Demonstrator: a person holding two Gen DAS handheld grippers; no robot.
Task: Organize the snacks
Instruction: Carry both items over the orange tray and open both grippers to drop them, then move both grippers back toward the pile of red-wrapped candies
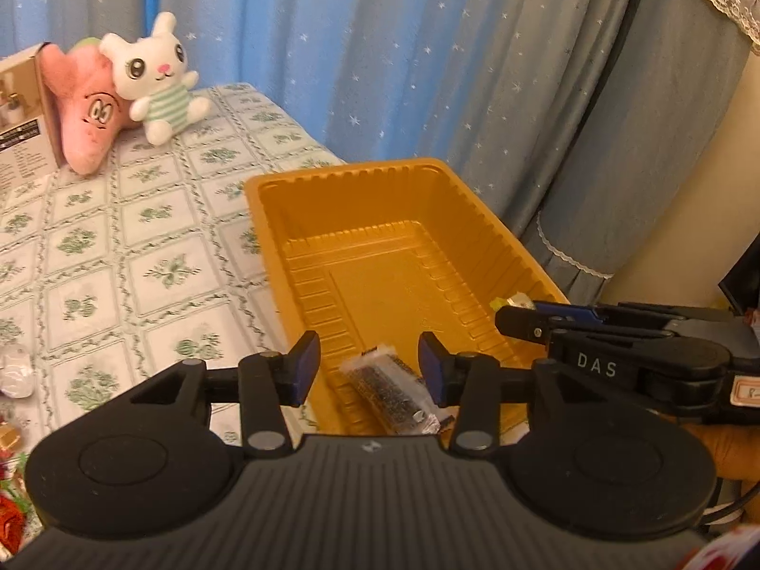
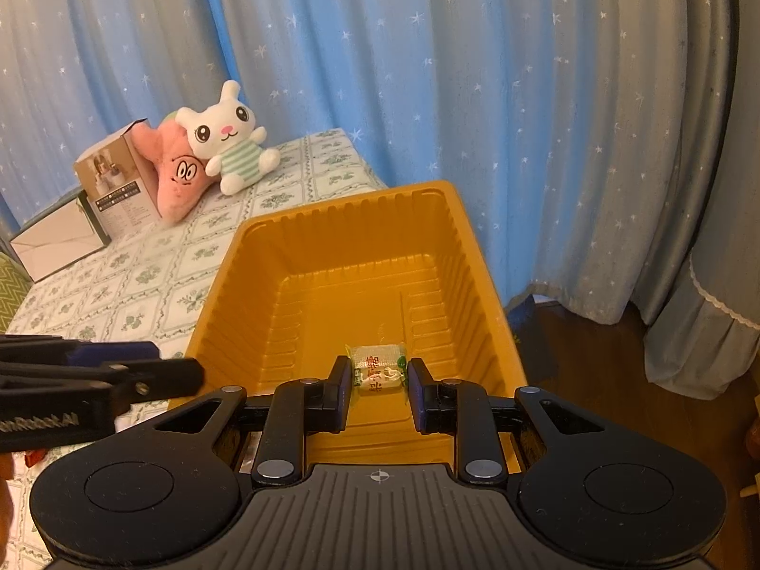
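Two hand-held grippers over one ribbed tray at the surface's corner.

The left hand-held gripper [image 1: 370, 361] stands released, its blue pads apart either side of one dark bar [image 1: 399, 392] in clear crinkled wrap, lying on the floor of the yellow tray [image 1: 342, 175]. The right hand-held gripper [image 2: 377, 377] is clenched on one small pillow-shaped sweet [image 2: 378, 366] in white and green wrap, held low inside the tray near its near wall. The tray is thin moulded plastic, rectangular, with ribbed walls, on a green-flowered cloth [image 1: 142, 218]. Two plush toys, a white rabbit [image 1: 154, 71] and a pink star [image 1: 83, 109], sit at the far edge beside a cardboard box [image 2: 118, 185].
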